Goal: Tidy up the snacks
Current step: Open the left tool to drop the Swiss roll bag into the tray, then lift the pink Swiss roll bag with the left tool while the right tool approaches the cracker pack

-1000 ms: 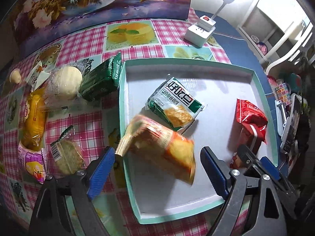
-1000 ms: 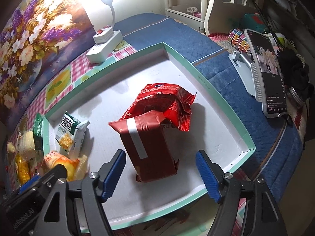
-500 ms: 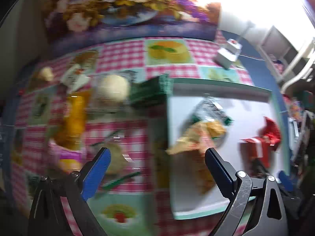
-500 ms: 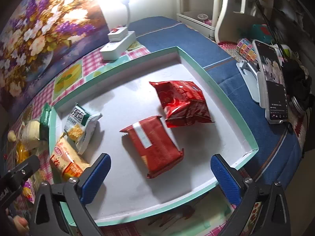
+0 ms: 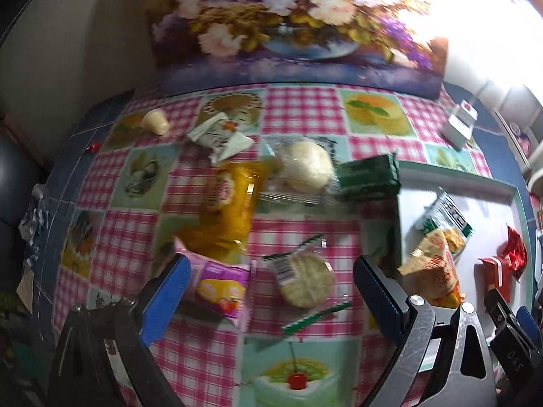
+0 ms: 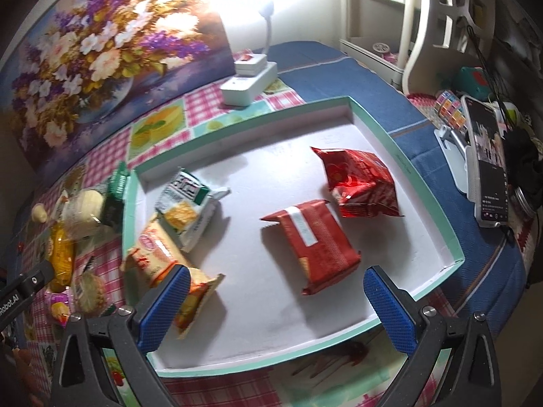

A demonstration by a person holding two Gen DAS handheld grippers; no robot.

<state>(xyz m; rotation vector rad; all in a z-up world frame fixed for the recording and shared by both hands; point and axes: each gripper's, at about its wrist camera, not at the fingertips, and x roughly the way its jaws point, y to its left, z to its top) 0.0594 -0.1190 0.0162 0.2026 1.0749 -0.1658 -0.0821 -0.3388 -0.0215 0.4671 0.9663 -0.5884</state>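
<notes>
Both grippers (image 5: 268, 291) (image 6: 275, 305) wide open; empty

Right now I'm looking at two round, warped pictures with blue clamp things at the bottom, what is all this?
A person holds a hand clamp in each hand; a wide-angle camera on each looks along its jaws. The left gripper hangs open and empty above loose snacks on the checked tablecloth: a round cracker pack, a pink packet, a yellow bag. The right gripper, also open and empty, looks at a green-edged tray holding four snacks, including a red flat pack and a red bag.
</notes>
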